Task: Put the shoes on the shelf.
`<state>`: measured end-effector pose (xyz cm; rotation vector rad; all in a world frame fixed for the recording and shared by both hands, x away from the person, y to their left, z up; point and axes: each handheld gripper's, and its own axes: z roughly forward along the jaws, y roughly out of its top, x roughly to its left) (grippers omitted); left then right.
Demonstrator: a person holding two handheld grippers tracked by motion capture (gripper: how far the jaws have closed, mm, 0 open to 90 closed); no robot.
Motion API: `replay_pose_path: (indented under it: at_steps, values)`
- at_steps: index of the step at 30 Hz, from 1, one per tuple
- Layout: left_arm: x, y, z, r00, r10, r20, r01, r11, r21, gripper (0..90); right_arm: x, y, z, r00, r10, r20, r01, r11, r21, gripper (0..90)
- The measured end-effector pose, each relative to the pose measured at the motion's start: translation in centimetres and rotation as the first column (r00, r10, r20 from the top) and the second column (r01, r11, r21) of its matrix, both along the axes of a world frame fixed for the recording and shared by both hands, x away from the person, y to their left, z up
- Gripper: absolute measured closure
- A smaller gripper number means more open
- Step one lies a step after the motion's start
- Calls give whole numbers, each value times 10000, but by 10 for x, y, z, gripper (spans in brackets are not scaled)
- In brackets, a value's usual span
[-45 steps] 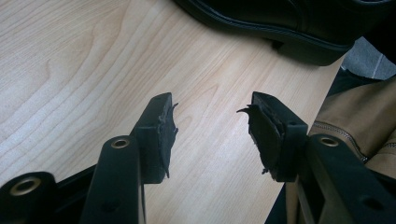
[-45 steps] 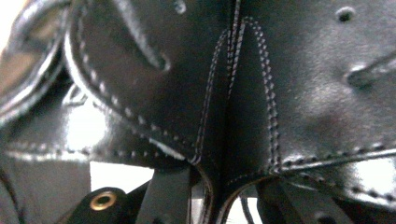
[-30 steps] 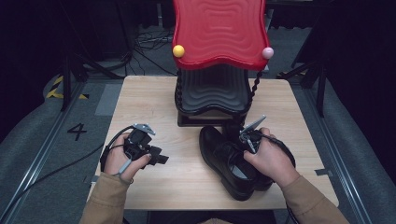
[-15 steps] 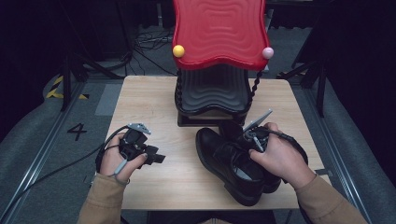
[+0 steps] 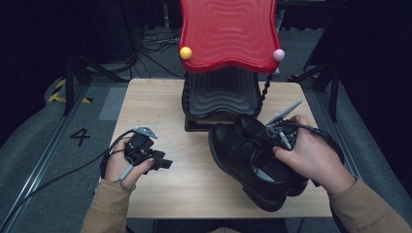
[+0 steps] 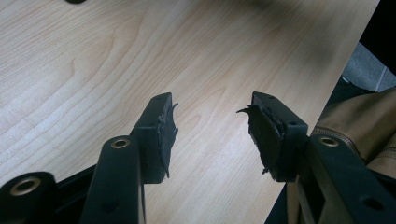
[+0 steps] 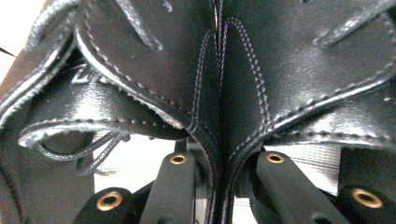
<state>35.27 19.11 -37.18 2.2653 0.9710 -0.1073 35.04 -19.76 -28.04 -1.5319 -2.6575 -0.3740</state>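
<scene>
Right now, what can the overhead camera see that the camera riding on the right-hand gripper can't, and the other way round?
The high view takes in the pale wooden table, the red wavy-topped rack with its yellow ball and pink ball, the left gripper held apart from the shoes, and both hands.

The right gripper view shows close detail: the right gripper pinching two stitched leather edges together, and a thin black shoelace.

Both show the pair of black leather lace-up shoes.

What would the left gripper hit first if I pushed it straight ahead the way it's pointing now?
Probably the bare wooden table: the open left gripper angles down at it, nothing between its jaws. Depth is hard to judge.
</scene>
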Motion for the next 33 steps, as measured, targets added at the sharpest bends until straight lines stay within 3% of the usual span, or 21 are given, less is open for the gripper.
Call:
replay_pose_path:
  at_steps: [8,22,33]
  values:
    - [0,-1,1,10000,-14,27,14,10000,-26,508,0,-5,24,9998,-129,166,126,9997,228,815]
    - [0,1,2,10000,52,52,-52,10000,-8,508,4,-5,65,9986,-156,509,148,9998,165,814]
    - [-3,7,2,9997,254,65,-253,9997,-41,506,8,-9,116,9979,-250,590,231,9992,330,815]
